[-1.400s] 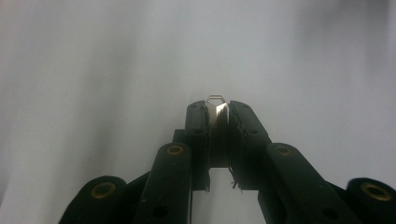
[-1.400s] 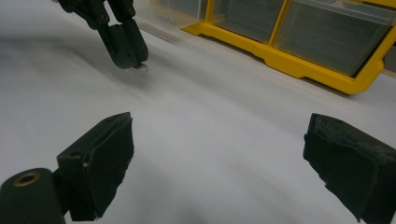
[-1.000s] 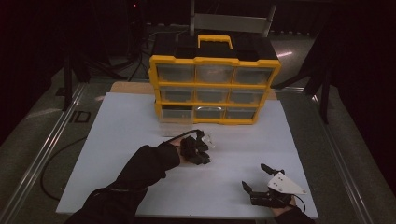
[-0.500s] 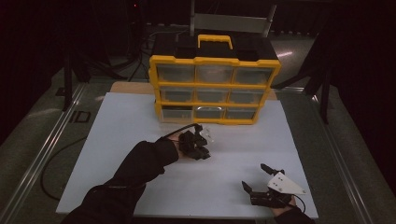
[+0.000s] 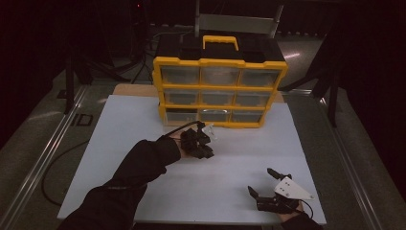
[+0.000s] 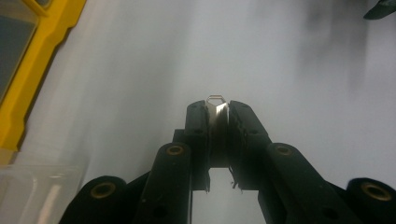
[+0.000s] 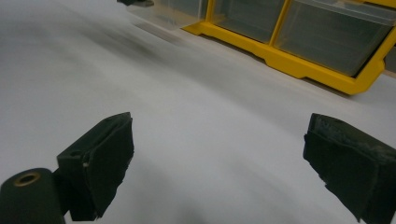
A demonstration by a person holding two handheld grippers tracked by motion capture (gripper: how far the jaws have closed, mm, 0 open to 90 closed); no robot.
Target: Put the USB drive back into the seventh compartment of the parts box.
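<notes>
My left gripper (image 6: 217,122) is shut on a small silvery metal piece (image 6: 216,103) whose looped end pokes out past the fingertips, just above the white table. In the high view the left gripper (image 5: 204,150) hovers in front of the bottom row of the yellow drawer cabinet (image 5: 220,62). A clear drawer (image 6: 37,186) juts out beside it. My right gripper (image 5: 266,185) rests near the table's front right edge, jaws wide open with nothing between its fingers (image 7: 100,161).
The white table top (image 5: 143,115) stretches in front of the cabinet. The cabinet's yellow frame (image 7: 299,63) and its clear drawers (image 7: 327,30) lie ahead of the right gripper. Metal rails (image 5: 43,158) and a cable run along the table's left side.
The left gripper has crept slightly away from the person, toward the cabinet's bottom row. The right gripper has stayed put.
</notes>
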